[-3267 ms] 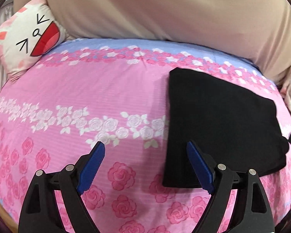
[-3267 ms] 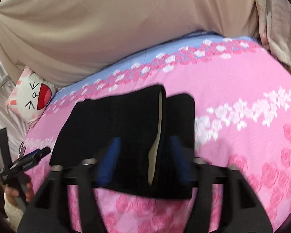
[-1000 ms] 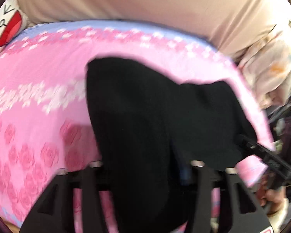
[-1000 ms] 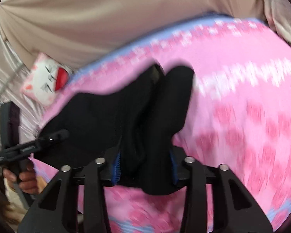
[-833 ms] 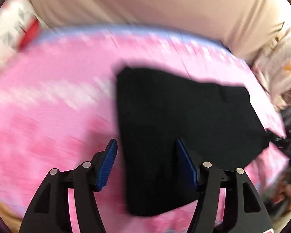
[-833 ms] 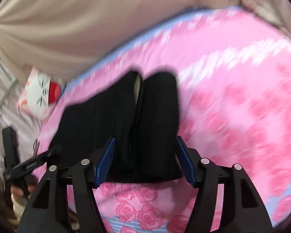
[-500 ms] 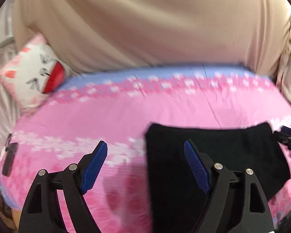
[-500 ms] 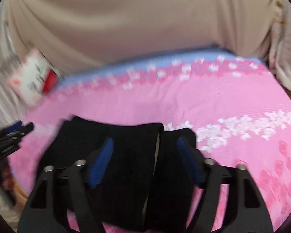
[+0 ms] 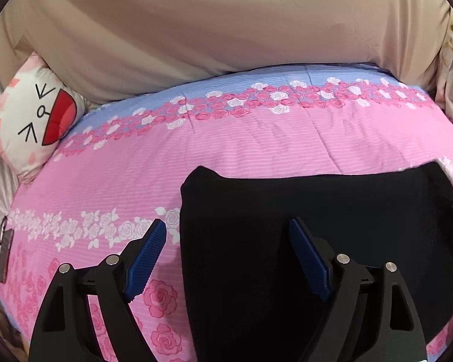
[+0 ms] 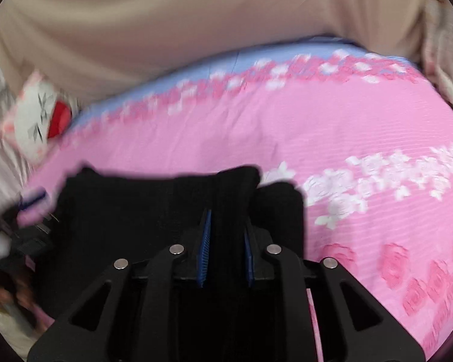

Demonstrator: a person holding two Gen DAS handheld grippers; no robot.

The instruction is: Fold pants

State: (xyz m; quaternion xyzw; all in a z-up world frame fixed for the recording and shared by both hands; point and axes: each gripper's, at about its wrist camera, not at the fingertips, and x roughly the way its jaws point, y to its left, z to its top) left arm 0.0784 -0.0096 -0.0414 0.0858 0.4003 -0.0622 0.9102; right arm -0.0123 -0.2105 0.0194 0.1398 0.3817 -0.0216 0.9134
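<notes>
Pants point(image 9: 302, 211), black and folded, are lying flat on the pink rose-print bed point(image 9: 226, 150). Left of the pants, a white cat-face cushion point(image 9: 33, 120) is leaning at the bed's head end. Just over the pants' left edge, the left tongs point(image 9: 226, 259) are hanging with their jaws opening wide, one blue pad over bare cover and the other over black cloth, neither pressing. At the pants' right end, the right tongs point(image 10: 225, 247) are closing, and a raised ridge of the black cloth is sitting squeezed between their blue pads.
</notes>
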